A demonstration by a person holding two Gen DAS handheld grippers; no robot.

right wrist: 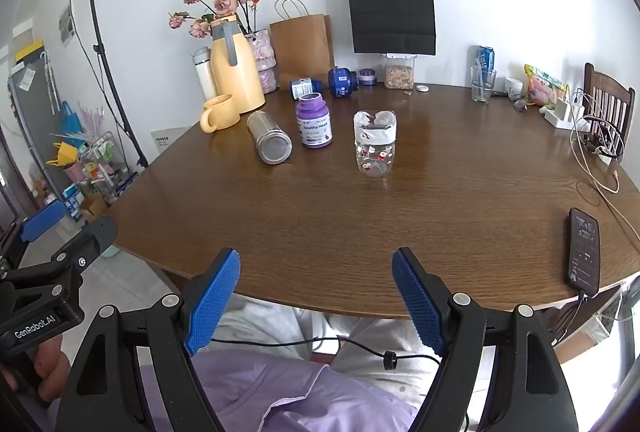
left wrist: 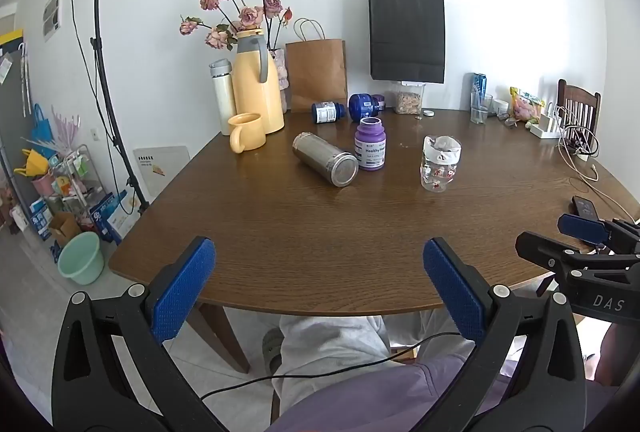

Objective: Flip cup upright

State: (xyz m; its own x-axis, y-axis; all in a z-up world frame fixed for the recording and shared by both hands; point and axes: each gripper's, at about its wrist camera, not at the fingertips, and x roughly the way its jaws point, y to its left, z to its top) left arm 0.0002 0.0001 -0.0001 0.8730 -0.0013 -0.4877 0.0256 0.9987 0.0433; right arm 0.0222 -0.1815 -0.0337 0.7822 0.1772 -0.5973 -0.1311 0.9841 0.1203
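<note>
A steel cup (left wrist: 326, 159) lies on its side on the brown table (left wrist: 320, 232), its round end facing me; it also shows in the right wrist view (right wrist: 269, 142). My left gripper (left wrist: 320, 280) is open and empty over the table's near edge, well short of the cup. My right gripper (right wrist: 316, 292) is open and empty at the near edge too, and shows at the right of the left wrist view (left wrist: 560, 236). The left gripper shows at the left of the right wrist view (right wrist: 68, 228).
A purple bottle (left wrist: 370, 144) stands right of the cup. A clear printed jar (left wrist: 439, 163) stands further right. A yellow mug (left wrist: 246, 132), yellow jug (left wrist: 256, 80) and white flask (left wrist: 223, 96) stand behind left. A phone (right wrist: 584, 250) with cable lies at right. Bags and bottles line the back.
</note>
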